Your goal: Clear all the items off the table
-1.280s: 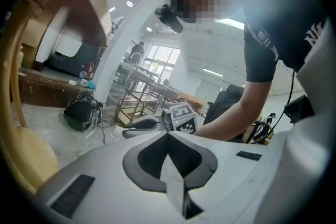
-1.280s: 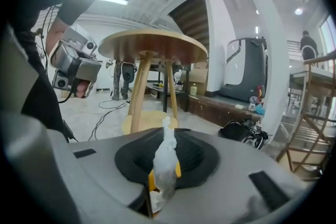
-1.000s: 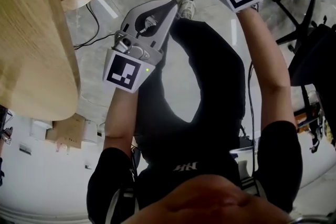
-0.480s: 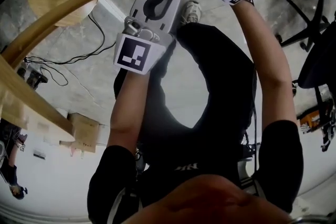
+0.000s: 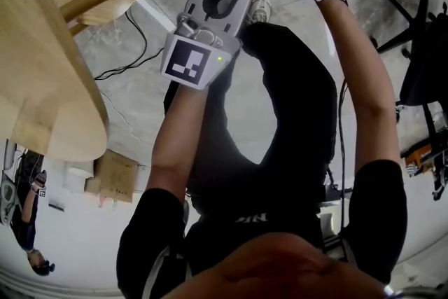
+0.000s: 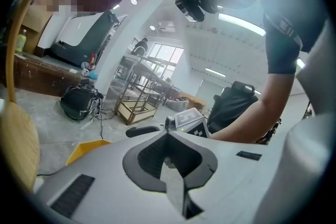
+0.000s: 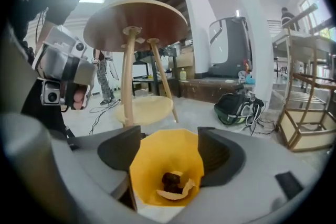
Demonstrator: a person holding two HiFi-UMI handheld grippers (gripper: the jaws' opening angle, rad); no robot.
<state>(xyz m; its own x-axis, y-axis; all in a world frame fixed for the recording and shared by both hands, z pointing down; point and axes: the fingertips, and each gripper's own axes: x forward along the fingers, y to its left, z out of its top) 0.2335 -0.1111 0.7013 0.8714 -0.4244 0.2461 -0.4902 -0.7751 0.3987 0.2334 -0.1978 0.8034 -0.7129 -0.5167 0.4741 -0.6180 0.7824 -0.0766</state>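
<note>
Yellow bin (image 7: 164,149) — dark scrap (image 7: 171,181) and pale peel (image 7: 169,195) inside

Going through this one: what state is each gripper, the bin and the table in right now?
Left gripper: jaws shut, nothing between them.
Right gripper: jaws open, just been opening, nothing between them, poised above the bin.
Yellow bin: open on top, with a dark lump and a pale scrap at its bottom.
Round table: standing upright on its legs.
</note>
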